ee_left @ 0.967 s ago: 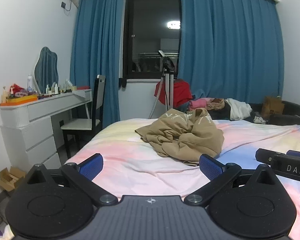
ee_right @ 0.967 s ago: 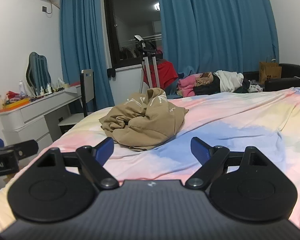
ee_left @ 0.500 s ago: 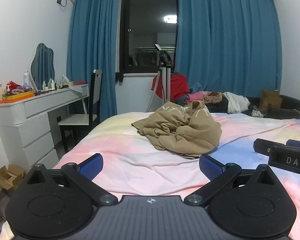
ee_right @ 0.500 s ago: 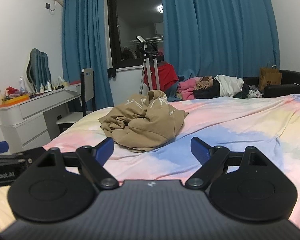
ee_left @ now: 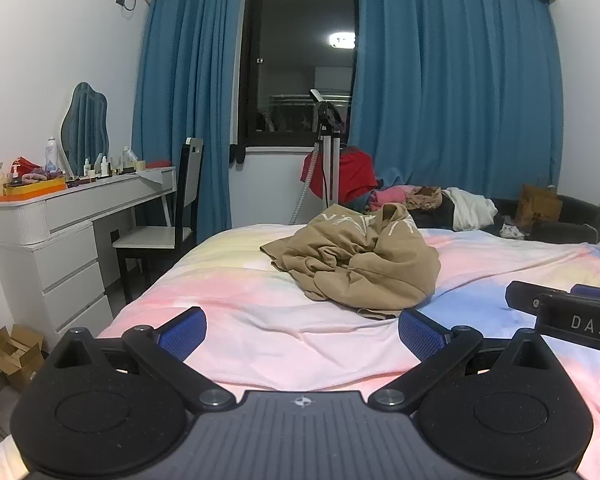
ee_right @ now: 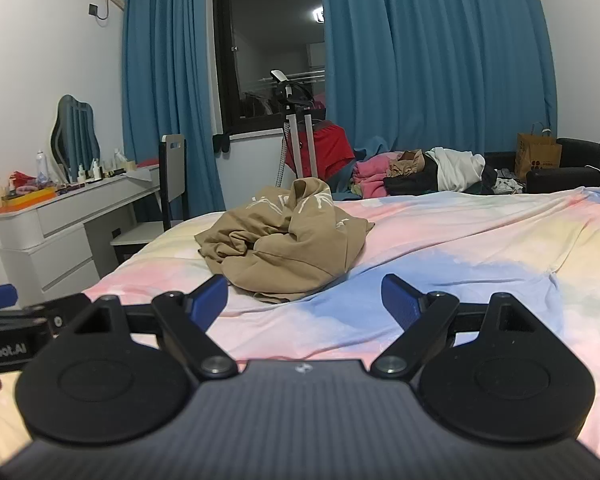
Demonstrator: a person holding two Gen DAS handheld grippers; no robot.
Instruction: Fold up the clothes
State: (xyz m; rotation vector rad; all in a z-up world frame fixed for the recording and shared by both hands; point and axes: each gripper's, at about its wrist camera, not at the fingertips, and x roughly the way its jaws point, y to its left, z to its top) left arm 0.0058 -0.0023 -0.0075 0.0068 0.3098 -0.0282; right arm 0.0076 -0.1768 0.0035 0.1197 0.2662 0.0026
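A crumpled tan cotton sweatshirt with pale lettering [ee_left: 360,264] is shown heaped near the middle of a bed covered by a pastel pink, blue and yellow sheet [ee_left: 268,320], ahead of both tools and untouched by either. The left gripper [ee_left: 302,326] is held low over the near edge of the bed with its blue-padded fingers [ee_left: 182,330] spread wide and nothing between them; the right gripper [ee_right: 304,298] is likewise spread wide and empty, just short of the heap. The garment is judged to be soft, limp and fairly light but bulky, so it is likely to sag and drag when lifted; a hem edge or a shoulder seam at the rim of the pile is probably the best place to be pinched, though none can be clearly picked out in the tangle. To the left, a white dressing table with drawers [ee_left: 60,240] and a dark-framed chair [ee_left: 172,220] are seen, well apart from the bed. Behind the bed, a pile of mixed pink, white and dark laundry [ee_right: 416,172] is seen before blue curtains [ee_left: 452,100]. Nothing is seen lying between the grippers and the sweatshirt.
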